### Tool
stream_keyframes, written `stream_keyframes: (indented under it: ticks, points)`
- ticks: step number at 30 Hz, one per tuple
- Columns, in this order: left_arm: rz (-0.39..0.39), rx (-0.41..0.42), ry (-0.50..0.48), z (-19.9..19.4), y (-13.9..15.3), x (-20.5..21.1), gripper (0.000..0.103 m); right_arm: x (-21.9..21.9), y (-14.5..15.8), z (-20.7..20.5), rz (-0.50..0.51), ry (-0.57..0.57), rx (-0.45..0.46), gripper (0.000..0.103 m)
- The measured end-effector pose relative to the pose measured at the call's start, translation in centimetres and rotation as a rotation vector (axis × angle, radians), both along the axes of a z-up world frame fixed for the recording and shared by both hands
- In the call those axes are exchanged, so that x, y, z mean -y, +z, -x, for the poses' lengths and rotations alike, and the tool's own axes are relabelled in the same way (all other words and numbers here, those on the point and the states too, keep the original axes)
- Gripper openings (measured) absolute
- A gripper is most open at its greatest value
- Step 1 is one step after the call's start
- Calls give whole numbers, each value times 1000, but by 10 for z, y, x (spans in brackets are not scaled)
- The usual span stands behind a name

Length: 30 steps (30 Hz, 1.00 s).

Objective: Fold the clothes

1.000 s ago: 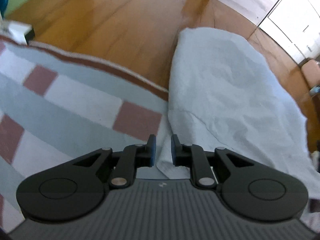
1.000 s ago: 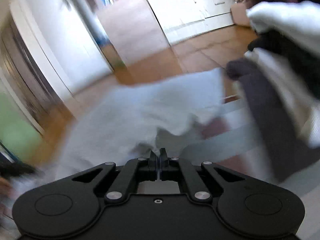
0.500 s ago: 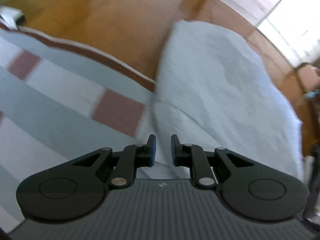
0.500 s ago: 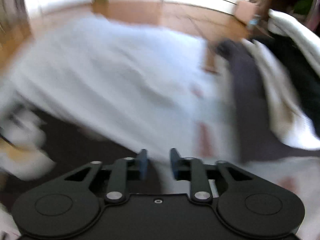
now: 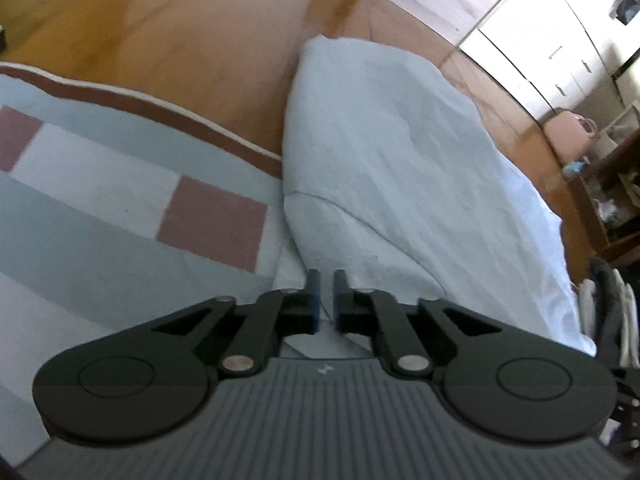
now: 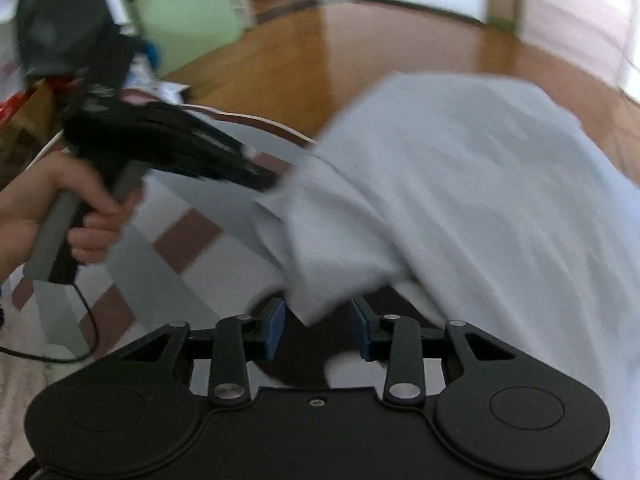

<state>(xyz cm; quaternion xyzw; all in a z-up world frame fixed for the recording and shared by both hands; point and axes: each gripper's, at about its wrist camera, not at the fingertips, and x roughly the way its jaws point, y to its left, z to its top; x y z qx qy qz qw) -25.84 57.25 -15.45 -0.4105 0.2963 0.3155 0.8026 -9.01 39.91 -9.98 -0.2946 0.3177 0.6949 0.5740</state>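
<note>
Pale blue cloth lies spread over the striped rug and wood floor. Left gripper is nearly together around its corner; right gripper is wide apart at a bunched edge. Pinching both corners looks next.

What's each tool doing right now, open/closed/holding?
Left tool: narrow gap between its fingers, light blue garment edge lies in it; grip cannot be told.
Right tool: open, a fold of the garment hangs between its fingers, not clamped.
</note>
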Motion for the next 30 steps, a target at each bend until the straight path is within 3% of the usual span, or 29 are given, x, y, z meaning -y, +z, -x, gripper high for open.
stream_keyframes:
  ticks: [2,5,6,9,12,15,17,20,22,24,28,30]
  points:
    - [-19,9,4,-1,1,-2,2,-13,-8,15,-51,14,57,64]
    - [-44,-2,17,-2,-2,-2,2,-33,-27,34,-87,68,135,66]
    - [-53,-16,18,-2,-4,-1,2,-40,-35,38,-79,93,166,60]
    - [-74,-41,12,3,-10,1,2,-59,-51,32,-35,73,242,4]
    - [-61,-5,-50,3,-10,3,2,-55,-42,-7,-76,-66,25,4]
    - [-153,-14,-194,-13,4,19,5,-45,-40,-51,-64,-191,-256,5]
    - [-180,-25,-255,-25,8,26,5,-38,-49,-72,-15,-252,-351,5]
    - [-143,-32,-288,-34,4,28,5,-23,-53,-92,0,-334,-389,6]
    - [-220,-65,-342,-42,5,39,6,-9,-49,-104,-35,-360,-439,6]
    - [-309,-109,-414,-55,7,52,9,-6,-48,-104,-30,-361,-408,6]
    - [-372,-168,-471,-67,6,66,32,-2,-47,-101,-11,-355,-330,6]
    - [-394,-226,-464,-72,-1,65,38,0,-45,-99,-6,-344,-296,7]
